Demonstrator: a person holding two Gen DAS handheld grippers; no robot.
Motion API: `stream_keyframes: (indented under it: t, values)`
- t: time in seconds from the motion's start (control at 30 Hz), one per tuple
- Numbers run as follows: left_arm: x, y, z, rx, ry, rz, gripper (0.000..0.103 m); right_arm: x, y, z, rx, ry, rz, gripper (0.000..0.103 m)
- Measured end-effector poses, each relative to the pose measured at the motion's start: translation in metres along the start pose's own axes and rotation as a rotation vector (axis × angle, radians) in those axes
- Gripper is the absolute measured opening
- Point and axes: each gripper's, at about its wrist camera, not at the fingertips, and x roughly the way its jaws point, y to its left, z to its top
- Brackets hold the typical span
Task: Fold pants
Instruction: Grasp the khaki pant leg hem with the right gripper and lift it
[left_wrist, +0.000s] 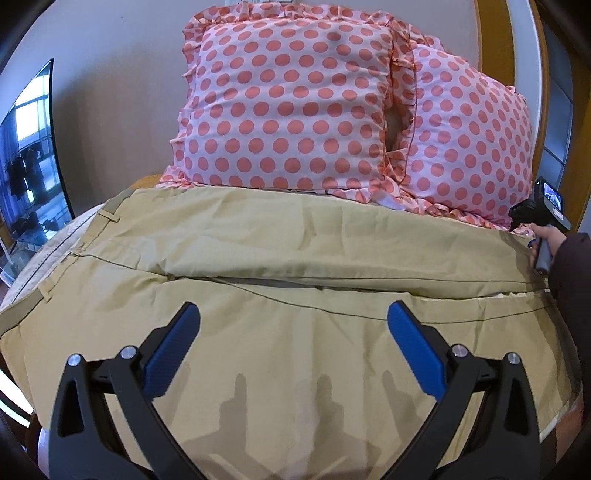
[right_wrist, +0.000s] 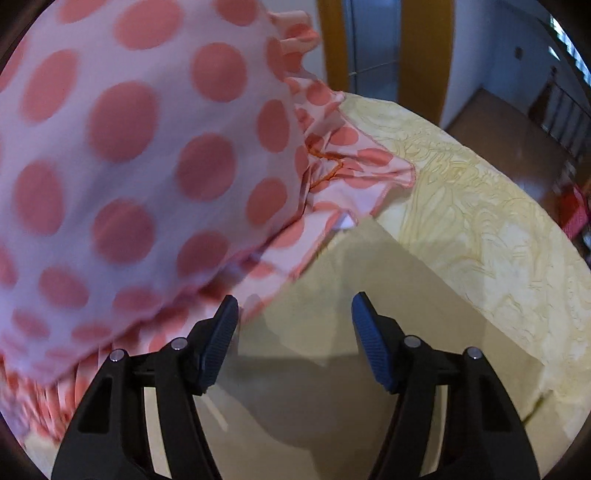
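Note:
Khaki pants (left_wrist: 280, 266) lie spread flat across the bed, waistband at the left, legs running to the right. My left gripper (left_wrist: 293, 319) is open and empty, hovering just above the near leg. The right gripper shows in the left wrist view (left_wrist: 543, 214), held in a hand at the far right by the leg ends. In the right wrist view my right gripper (right_wrist: 295, 314) is open and empty above the end of a khaki pant leg (right_wrist: 369, 295), close beside a pillow.
Two pink pillows with coral dots (left_wrist: 295, 107) stand at the head of the bed, right behind the pants; one fills the left of the right wrist view (right_wrist: 129, 166). A yellow patterned bedspread (right_wrist: 480, 221) lies under the pants. A window (left_wrist: 29, 147) is at left.

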Motion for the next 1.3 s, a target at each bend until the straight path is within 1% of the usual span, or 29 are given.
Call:
stream_keyframes:
  t: [0.07,0.13,0.17,0.2,0.23,0.27,0.33,0.37,0.43,0.47,0.5,0.53,0.6,0.63,0.7,0.73,0.8,0.87,0.93,0.97,1.03,1.07,1.1,1.13,1.2,1.3]
  values:
    - [0.006,0.002,0.0,-0.006,0.014,-0.006,0.101,0.01,0.002,0.005,-0.029,-0.006,-0.048,0.066]
    - [0.01,0.004,-0.001,-0.009,0.022,-0.014,0.101,0.012,-0.001,0.003,-0.067,-0.024,-0.073,0.053]
    - [0.01,0.004,-0.001,-0.013,0.023,-0.02,0.101,0.01,-0.006,0.0,-0.083,-0.045,-0.072,0.043]
    - [0.011,0.006,-0.002,-0.019,0.025,-0.029,0.101,0.009,-0.013,-0.003,-0.084,-0.062,-0.046,0.029]
    - [0.011,0.006,-0.003,-0.023,0.026,-0.036,0.101,0.007,-0.02,-0.006,-0.077,-0.072,-0.026,0.021]
    - [0.011,0.007,-0.003,-0.027,0.026,-0.041,0.101,0.004,-0.032,-0.007,-0.051,-0.073,0.025,0.011]
    - [0.009,0.008,-0.005,-0.03,0.026,-0.049,0.101,0.0,-0.058,-0.011,0.026,-0.068,0.145,0.006]
    - [0.007,0.009,-0.005,-0.03,0.023,-0.05,0.101,-0.004,-0.069,-0.012,0.053,-0.081,0.196,0.005]
    - [0.001,0.01,-0.006,-0.029,0.011,-0.049,0.101,-0.024,-0.094,-0.022,0.094,-0.132,0.296,0.005]
    - [-0.002,0.01,-0.006,-0.031,0.005,-0.048,0.101,-0.04,-0.092,-0.025,0.111,-0.143,0.346,0.005]
    - [-0.007,0.012,-0.007,-0.036,-0.005,-0.047,0.101,-0.051,-0.102,-0.031,0.125,-0.16,0.397,0.005]
    - [-0.009,0.012,-0.007,-0.039,-0.01,-0.046,0.101,-0.07,-0.107,-0.042,0.132,-0.176,0.43,0.005]
    - [-0.016,0.015,-0.008,-0.047,-0.02,-0.041,0.101,-0.103,-0.132,-0.064,0.15,-0.219,0.519,0.005]
    - [-0.018,0.016,-0.007,-0.049,-0.022,-0.04,0.101,-0.119,-0.145,-0.079,0.15,-0.231,0.543,0.005]
    - [-0.023,0.017,-0.007,-0.048,-0.027,-0.029,0.101,-0.139,-0.159,-0.106,0.141,-0.23,0.552,0.005]
    - [-0.025,0.017,-0.006,-0.045,-0.031,-0.024,0.101,-0.148,-0.165,-0.123,0.141,-0.213,0.549,0.005]
    - [-0.027,0.017,-0.005,-0.039,-0.036,-0.016,0.101,-0.149,-0.177,-0.144,0.151,-0.164,0.556,0.005]
    - [-0.028,0.018,-0.002,-0.029,-0.04,-0.009,0.101,-0.149,-0.186,-0.16,0.165,-0.106,0.569,0.005]
    - [-0.027,0.02,0.002,-0.025,-0.045,0.008,0.101,-0.143,-0.187,-0.163,0.177,-0.058,0.554,0.007]
    - [-0.026,0.022,0.004,-0.026,-0.041,0.021,0.101,-0.142,-0.186,-0.163,0.188,-0.034,0.544,0.012]
    - [-0.023,0.026,0.006,-0.03,-0.039,0.046,0.101,-0.137,-0.187,-0.163,0.203,0.011,0.544,0.028]
    - [-0.022,0.03,0.007,-0.036,-0.042,0.062,0.101,-0.135,-0.185,-0.163,0.204,0.02,0.54,0.048]
    - [-0.022,0.032,0.008,-0.039,-0.043,0.068,0.101,-0.133,-0.184,-0.162,0.207,0.025,0.535,0.063]
    - [-0.021,0.034,0.009,-0.04,-0.045,0.069,0.101,-0.131,-0.183,-0.162,0.218,0.029,0.547,0.066]
    - [-0.019,0.037,0.011,-0.038,-0.044,0.068,0.101,-0.129,-0.18,-0.161,0.226,0.026,0.561,0.066]
    - [-0.016,0.041,0.013,-0.036,-0.046,0.052,0.101,-0.12,-0.174,-0.158,0.229,0.041,0.545,0.064]
